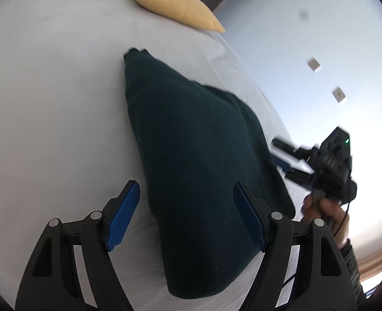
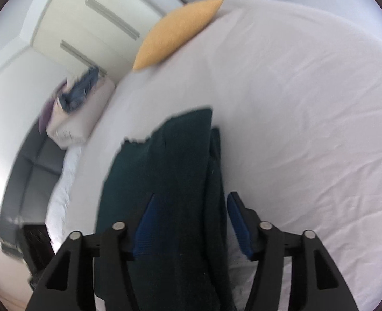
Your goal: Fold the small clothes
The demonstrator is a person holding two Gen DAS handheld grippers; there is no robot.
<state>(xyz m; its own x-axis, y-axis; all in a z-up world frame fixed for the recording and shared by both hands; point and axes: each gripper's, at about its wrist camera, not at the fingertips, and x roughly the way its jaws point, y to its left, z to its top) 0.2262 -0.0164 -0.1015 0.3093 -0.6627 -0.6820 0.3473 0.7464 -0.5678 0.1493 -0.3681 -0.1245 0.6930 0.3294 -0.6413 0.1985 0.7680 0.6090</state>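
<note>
Bed (image 1: pixel 48 90), white sheet, takes up most of both views. It's the work surface: broad, flat and soft, so cloth can be spread and creased on it.

Yellow pillow (image 1: pixel 175 7) sits at the far edge, well apart from the work, prob. just parked out of the way.

Dark green garment (image 1: pixel 191 155) lies mid-bed, nearer the right-hand side. It looks already doubled over; right wrist view shows a second layer along one edge. Long axis runs from the tools twd the pillow, narrow end pointing away, wide end close in.

Left tool (image 1: pixel 185 212): jaws wide, holding nothing, straddling the near left edge.

Right tool (image 2: pixel 188 223): jaws wide over the near end, cloth between them, not pinched. Prob. lining up the next fold.
</note>
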